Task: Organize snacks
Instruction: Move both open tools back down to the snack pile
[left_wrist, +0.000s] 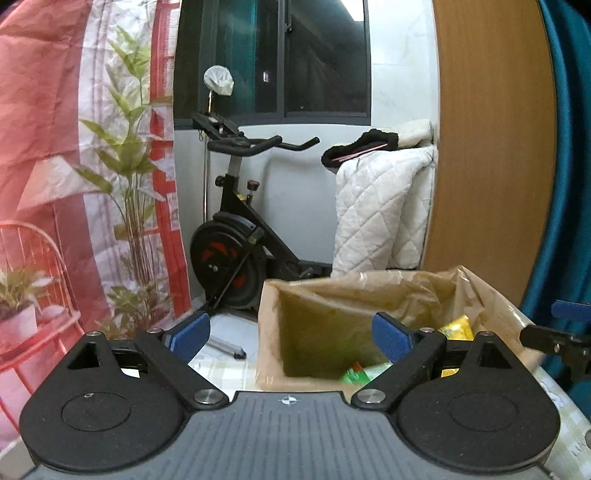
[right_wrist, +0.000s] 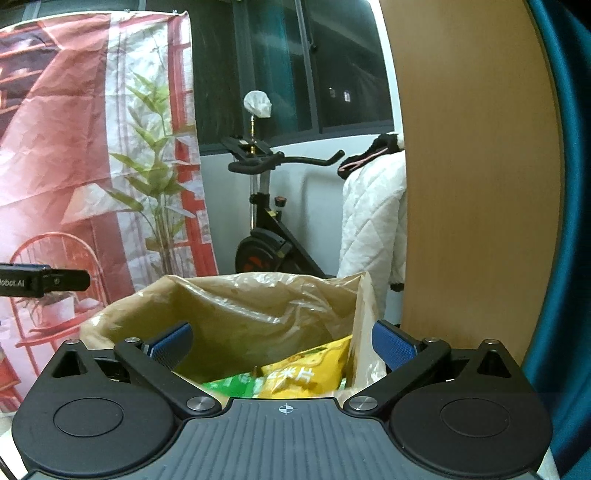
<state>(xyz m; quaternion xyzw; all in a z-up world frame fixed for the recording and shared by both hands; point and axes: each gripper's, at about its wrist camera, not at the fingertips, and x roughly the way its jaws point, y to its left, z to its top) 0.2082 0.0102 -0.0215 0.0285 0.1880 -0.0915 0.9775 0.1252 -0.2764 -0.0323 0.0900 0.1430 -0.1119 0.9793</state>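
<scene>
An exercise bike (left_wrist: 236, 236) stands far off by the dark window (left_wrist: 280, 59), with a white quilt (left_wrist: 380, 214) to its right and a red printed backdrop (left_wrist: 55, 147) on the left.

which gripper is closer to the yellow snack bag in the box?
Right. The right gripper hangs open almost directly over the yellow snack bag inside the lined box. The left gripper, also open, sits off to the bag's left, above the box's emptier side.

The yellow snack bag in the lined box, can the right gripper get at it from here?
Probably yes. The right gripper is open and empty above the box's open top, with the yellow snack bag uncovered just below.
</scene>
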